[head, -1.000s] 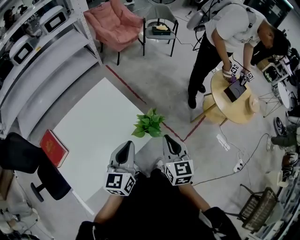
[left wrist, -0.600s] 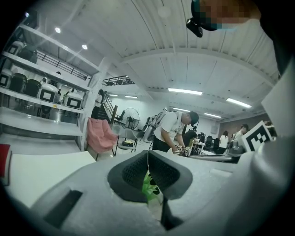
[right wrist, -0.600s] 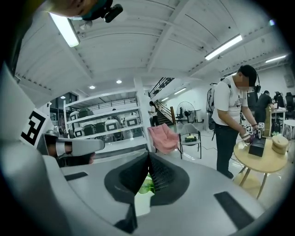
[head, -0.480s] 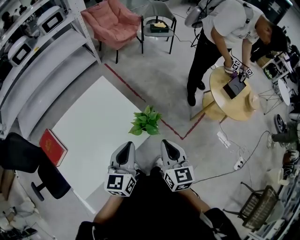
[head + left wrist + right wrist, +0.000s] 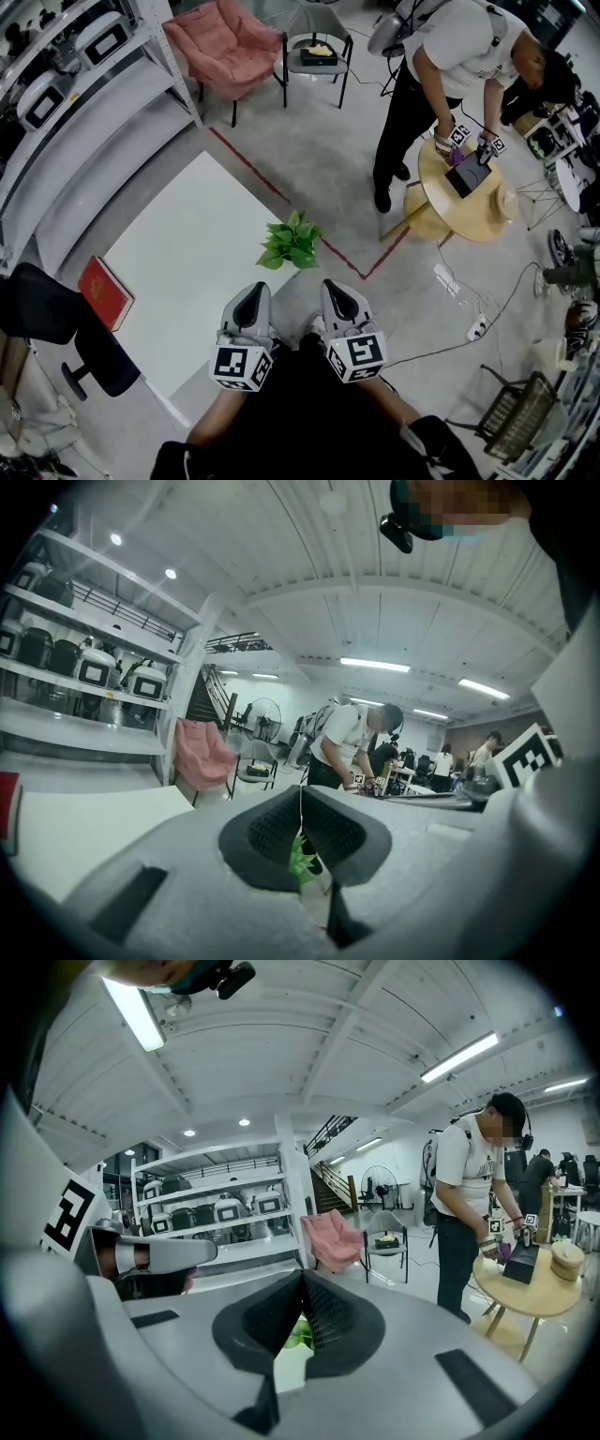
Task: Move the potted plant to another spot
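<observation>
The potted plant (image 5: 291, 242), a bunch of green leaves, stands at the near corner of the white table (image 5: 187, 262). My left gripper (image 5: 251, 291) and right gripper (image 5: 336, 285) hover side by side just short of the plant, one on either side of it and touching nothing. Both are shut, with the dark pads meeting at the tips and nothing between them. A sliver of the plant's leaves (image 5: 300, 855) shows below the closed pads in the left gripper view. The right gripper view shows the same green leaves (image 5: 298, 1333) under its pads.
A red book (image 5: 106, 294) lies at the table's left corner, beside a black office chair (image 5: 56, 328). Grey shelving (image 5: 84, 103) lines the left. A pink chair (image 5: 230, 47) stands beyond. A person (image 5: 450, 66) works at a round wooden table (image 5: 469, 202). Cables (image 5: 469, 309) lie on the floor.
The head view has shifted a little, so the plant sits slightly higher and more to the left in the picture. Both grippers stay shut at about the same distance from it.
</observation>
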